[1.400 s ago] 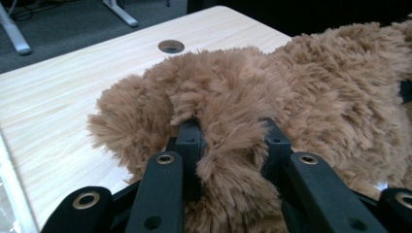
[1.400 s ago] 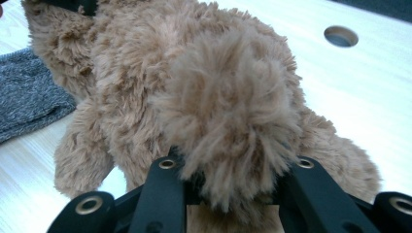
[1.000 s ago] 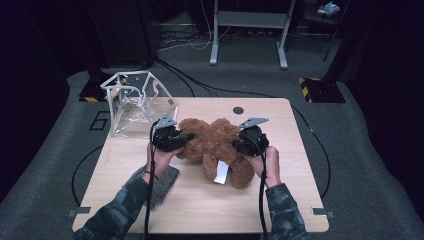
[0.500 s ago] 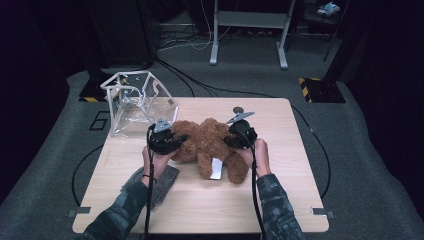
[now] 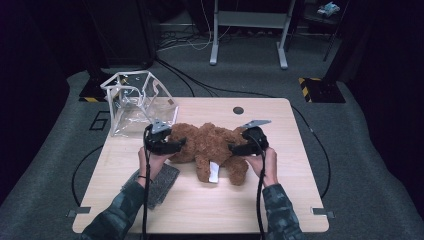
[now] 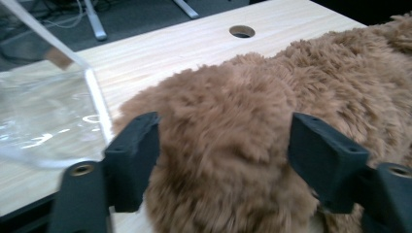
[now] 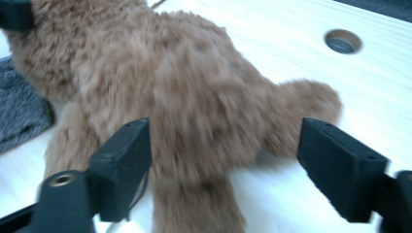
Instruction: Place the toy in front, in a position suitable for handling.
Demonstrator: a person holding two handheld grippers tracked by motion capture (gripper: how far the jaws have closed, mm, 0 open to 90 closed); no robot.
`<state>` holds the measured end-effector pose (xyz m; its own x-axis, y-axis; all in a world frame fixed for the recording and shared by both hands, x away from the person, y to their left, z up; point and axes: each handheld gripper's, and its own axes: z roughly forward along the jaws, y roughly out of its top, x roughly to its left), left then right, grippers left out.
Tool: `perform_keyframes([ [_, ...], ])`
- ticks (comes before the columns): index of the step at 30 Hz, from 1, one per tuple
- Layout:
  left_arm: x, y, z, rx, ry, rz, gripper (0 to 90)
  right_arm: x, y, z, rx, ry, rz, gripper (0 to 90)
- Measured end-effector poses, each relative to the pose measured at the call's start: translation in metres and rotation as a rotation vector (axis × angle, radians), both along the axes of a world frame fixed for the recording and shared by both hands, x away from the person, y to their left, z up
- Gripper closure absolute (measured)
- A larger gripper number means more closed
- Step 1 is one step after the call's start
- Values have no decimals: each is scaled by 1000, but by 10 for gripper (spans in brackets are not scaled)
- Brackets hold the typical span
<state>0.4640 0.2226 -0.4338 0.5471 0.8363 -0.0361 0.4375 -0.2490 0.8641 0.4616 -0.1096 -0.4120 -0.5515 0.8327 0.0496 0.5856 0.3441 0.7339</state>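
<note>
Tabletop of pale wood under both claws. Clear plastic box just beyond left claw. Brown plush bear lies between the two claws, its fur inside each one's jaws. Both left claw and right claw just opened wide; pads stand off the fur. Grey cloth beneath left hand.

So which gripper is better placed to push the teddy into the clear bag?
Probably the left gripper: its open jaws straddle the teddy at the end beside the clear bag. The right gripper sits at the far end.
</note>
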Motion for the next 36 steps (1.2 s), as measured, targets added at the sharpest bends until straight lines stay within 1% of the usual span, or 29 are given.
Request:
perform_keyframes([
  [3, -6, 14, 1, -1, 30, 2, 188, -15, -20, -2, 8, 1, -25, 140],
  [5, -9, 23, 0, -1, 52, 1, 162, -25, -33, -7, 0, -3, -39, 125],
  [7, -15, 34, -2, -9, 66, 9, 149, -33, -46, -15, 1, 6, -53, 93],
  [8, -19, 38, -3, -16, 74, 9, 145, -39, -52, -21, 2, 3, -72, 74],
  [9, -21, 41, -4, -15, 77, 10, 142, -43, -57, -26, -9, 4, -85, 57],
  [10, -26, 45, -5, -15, 86, 13, 131, -47, -61, -30, -4, 5, -96, 50],
  [11, -30, 48, -8, -25, 90, 23, 111, -51, -67, -36, 3, 1, -101, 40],
  [12, -35, 52, -12, -13, 100, 23, 99, -56, -71, -42, 9, 9, -119, 30],
  [13, -39, 54, -15, -5, 118, 24, 89, -60, -76, -47, 2, 5, -132, 26],
  [14, -43, 57, -20, -7, 131, 27, 61, -64, -81, -53, -2, 5, -142, 20],
  [15, -47, 59, -23, 8, 149, 19, 56, -69, -85, -58, 3, 15, -162, 13],
  [16, -52, 61, -26, 20, 151, 21, 47, -72, -90, -63, 1, 20, -174, 7],
  [17, -58, 64, -30, 39, 162, 20, 35, -76, -95, -68, -2, 17, -191, 8],
  [18, -61, 66, -33, 39, 171, 25, 19, -82, -103, -74, 0, 16, -218, 1],
  [19, -63, 67, -34, 42, 175, 26, 9, -85, -107, -78, 9, 16, -231, 0],
  [21, -69, 68, -39, 64, 182, 30, 0, -89, -112, -83, 10, 17, -250, 0],
  [22, -72, 67, -42, 69, 189, 27, 0, -93, -116, -87, 8, 19, -274, 0],
  [24, -78, 65, -48, 102, 199, 22, 0, -97, -121, -93, 1, 16, -291, 0],
  [25, -78, 65, -48, 102, 199, 22, 0, -97, -121, -93, 1, 16, -291, 0],
  [26, -81, 64, -51, 111, 208, 17, 0, -99, -122, -96, -10, 13, -300, 0],
  [27, -84, 63, -57, 115, 212, 22, 0, -100, -123, -100, -43, 17, -324, 0],
  [28, -85, 63, -59, 129, 214, 20, 0, -101, -123, -101, -46, 12, -326, 0],
  [30, -86, 63, -62, 132, 217, 23, 0, -101, -123, -102, -44, 17, -330, 0],
  [31, -86, 63, -64, 142, 218, 18, 1, -100, -123, -103, -52, 17, -330, 0],
  [32, -87, 63, -67, 142, 220, 18, 12, -100, -124, -105, -59, 18, -329, 1],
  [33, -87, 62, -69, 148, 222, 14, 40, -100, -125, -107, -54, 21, -336, 6],
  [34, -87, 62, -71, 171, 224, 11, 40, -100, -125, -107, -54, 21, -336, 6],
  [35, -87, 61, -76, 166, 235, 7, 64, -99, -127, -112, -52, 29, -337, 7],
  [36, -87, 61, -76, 166, 235, 7, 71, -99, -127, -112, -52, 29, -337, 7],
])
